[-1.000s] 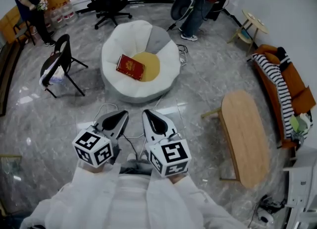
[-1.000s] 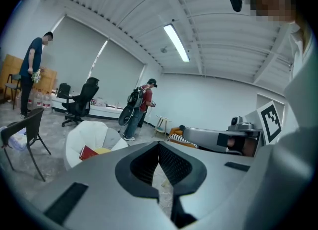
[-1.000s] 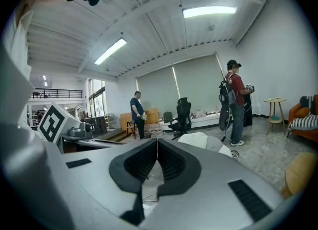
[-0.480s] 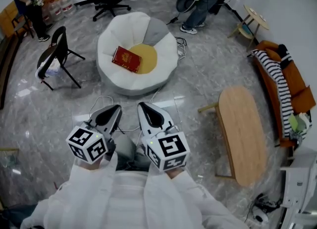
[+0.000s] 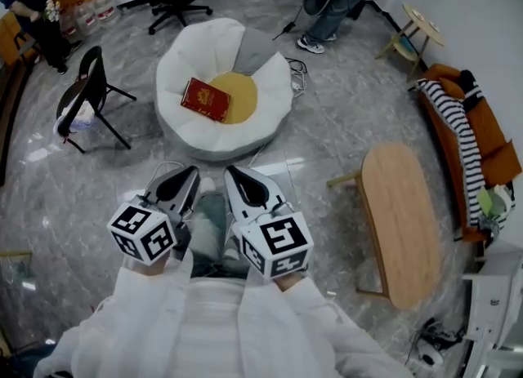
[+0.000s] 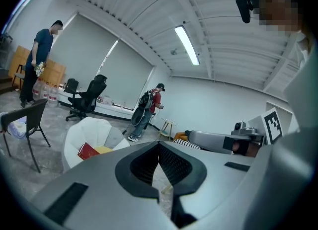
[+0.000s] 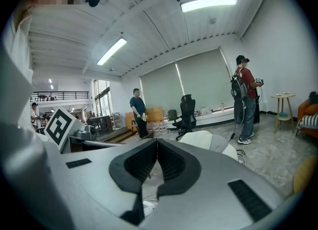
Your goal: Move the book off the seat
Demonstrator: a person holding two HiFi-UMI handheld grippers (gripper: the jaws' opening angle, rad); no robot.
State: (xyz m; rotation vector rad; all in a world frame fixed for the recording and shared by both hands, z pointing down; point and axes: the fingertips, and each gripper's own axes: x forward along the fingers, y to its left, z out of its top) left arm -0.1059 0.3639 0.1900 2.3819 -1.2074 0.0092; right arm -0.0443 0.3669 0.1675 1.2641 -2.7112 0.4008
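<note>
Well ahead on the grey marble floor: round white beanbag seat (image 5: 214, 135). In its hollow, round yellow cushion (image 5: 239, 97). Across that cushion's left edge, red hardcover book (image 5: 205, 100), flat.

Near, side by side: 2 grey tools. Left gripper (image 5: 186, 174) jaws pressed together, empty. Right gripper (image 5: 233, 175) jaws likewise closed, touching nothing.

Both sleeves (image 5: 172, 319) are white and loose. The left gripper (image 5: 191, 171) and right gripper (image 5: 230, 174) have smooth pale-grey shells with black insets. Their fingers carry black ribbed pads (image 6: 144, 163). Behind each shell sits a white cube (image 5: 144, 233) printed with black square markers.
</note>
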